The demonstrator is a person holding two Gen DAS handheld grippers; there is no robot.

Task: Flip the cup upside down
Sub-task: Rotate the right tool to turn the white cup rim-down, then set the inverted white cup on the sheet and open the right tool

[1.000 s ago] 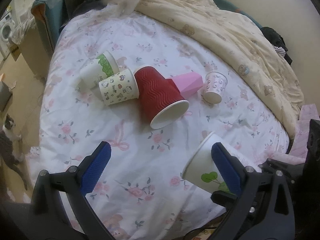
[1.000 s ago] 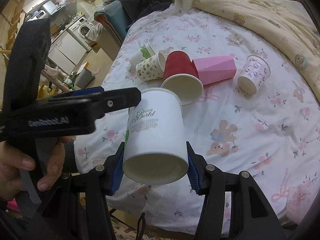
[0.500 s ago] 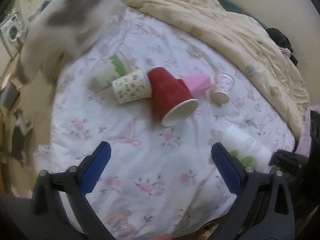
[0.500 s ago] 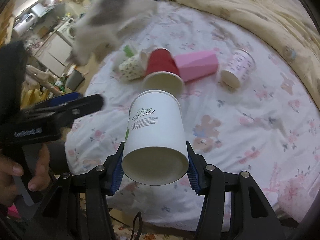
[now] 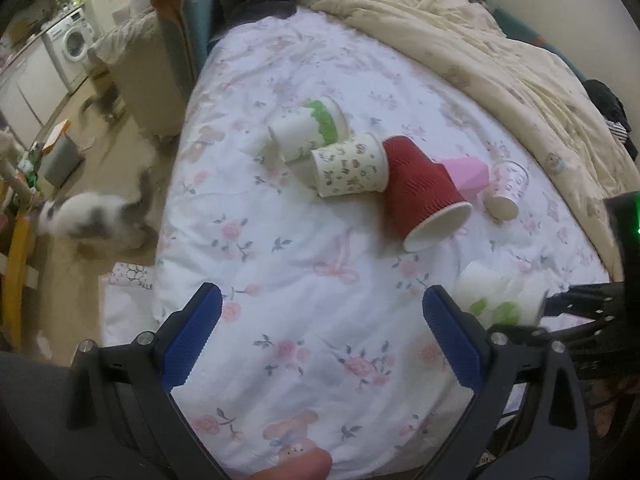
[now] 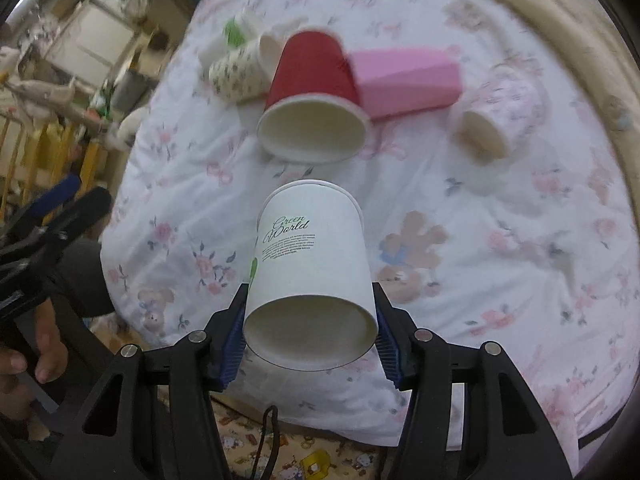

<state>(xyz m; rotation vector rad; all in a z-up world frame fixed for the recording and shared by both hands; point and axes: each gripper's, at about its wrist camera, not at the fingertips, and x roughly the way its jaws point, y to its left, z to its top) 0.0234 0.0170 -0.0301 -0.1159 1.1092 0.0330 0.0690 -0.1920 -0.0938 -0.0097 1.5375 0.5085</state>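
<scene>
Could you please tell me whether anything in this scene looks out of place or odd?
Yes. A cat is on the floor beside the bed, blurred. On the bed, the red cup, floral cup and green-banded cup lie tipped on their sides, bunched together.

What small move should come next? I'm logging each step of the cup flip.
Probably lower the white cup rim-first onto the bare sheet. The right hand-held gripper clamps it near its base, rim pointing at the bed, short of the red cup.
</scene>
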